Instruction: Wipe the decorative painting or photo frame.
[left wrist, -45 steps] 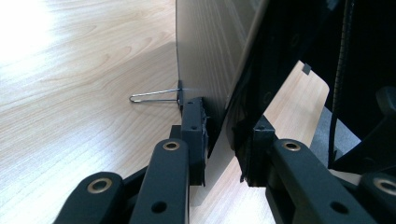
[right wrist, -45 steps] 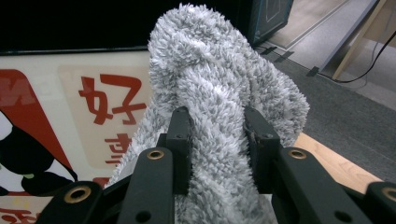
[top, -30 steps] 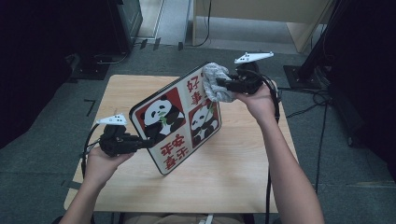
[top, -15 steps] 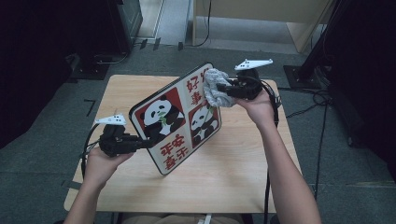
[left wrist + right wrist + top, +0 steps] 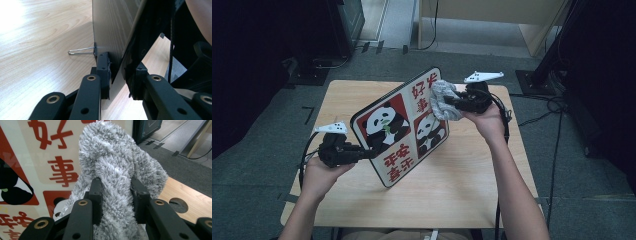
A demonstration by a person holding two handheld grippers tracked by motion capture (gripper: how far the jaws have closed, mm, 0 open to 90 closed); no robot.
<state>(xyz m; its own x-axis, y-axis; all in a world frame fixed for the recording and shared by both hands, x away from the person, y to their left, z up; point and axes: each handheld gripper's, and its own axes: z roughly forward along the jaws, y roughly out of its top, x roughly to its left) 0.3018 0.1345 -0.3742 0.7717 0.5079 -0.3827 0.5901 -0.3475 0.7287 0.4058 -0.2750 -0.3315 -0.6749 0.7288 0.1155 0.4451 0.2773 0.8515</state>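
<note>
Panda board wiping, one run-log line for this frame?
left hand-held gripper: shut on panda board edge | right hand-held gripper: shut on grey cloth | cloth: against board face

The left gripper (image 5: 119, 82) has its two black jaws closed on the thin edge of a flat board (image 5: 112, 30), which stands upright on edge. A bent wire stand (image 5: 81, 51) sticks out from the board's plain back, above the light wooden tabletop (image 5: 37, 50).
</note>
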